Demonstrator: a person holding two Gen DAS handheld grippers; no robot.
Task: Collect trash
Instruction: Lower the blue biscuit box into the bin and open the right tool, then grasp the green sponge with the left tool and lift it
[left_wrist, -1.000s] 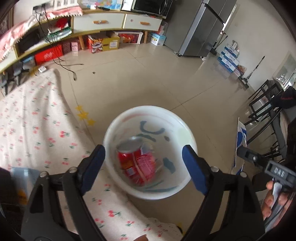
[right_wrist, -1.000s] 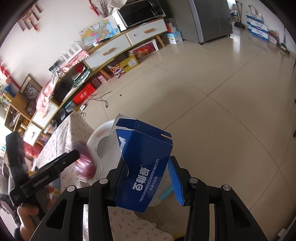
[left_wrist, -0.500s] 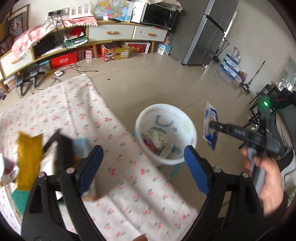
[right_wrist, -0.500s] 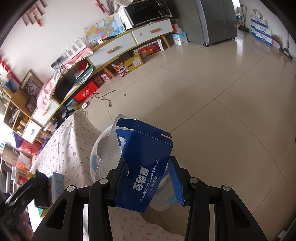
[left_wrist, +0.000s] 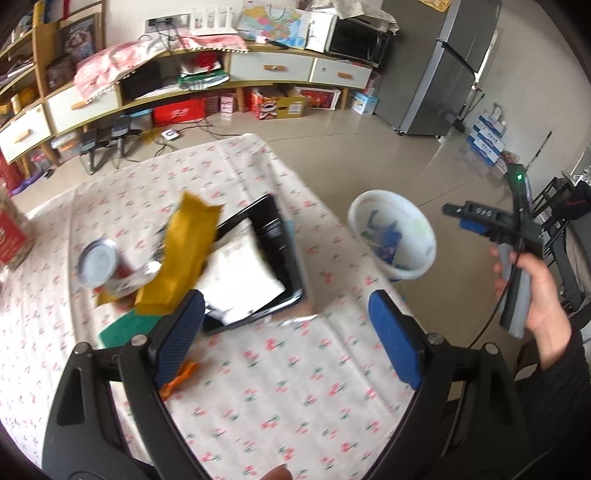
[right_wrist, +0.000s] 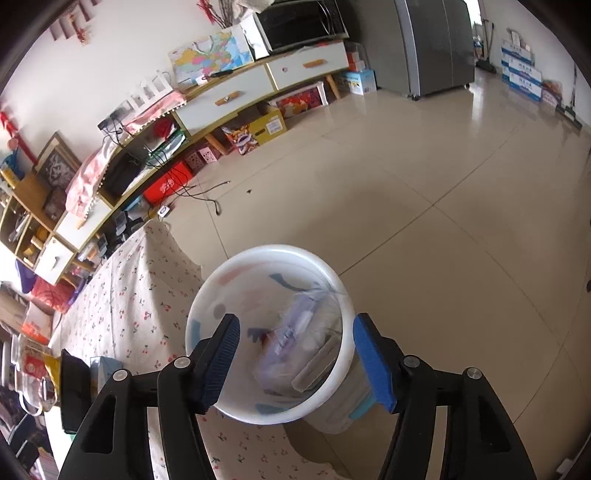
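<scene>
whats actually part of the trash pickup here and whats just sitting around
Part of the job:
- white bin, blue box inside it
- yellow wrapper
- can
- orange scrap
- left gripper, open, nothing between its fingers
- right gripper, jaws opening over the bin, empty

Just lying about:
- black tray
- fridge
- microwave
- map

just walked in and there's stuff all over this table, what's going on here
A person is clearing trash off the table into a white bin beside it, a gripper in each hand. The right gripper hangs over the bin, jaws opening with nothing between them; a blue box lies inside. The left gripper, open and empty, is over the table, where a can, a yellow wrapper and a black tray remain.
</scene>
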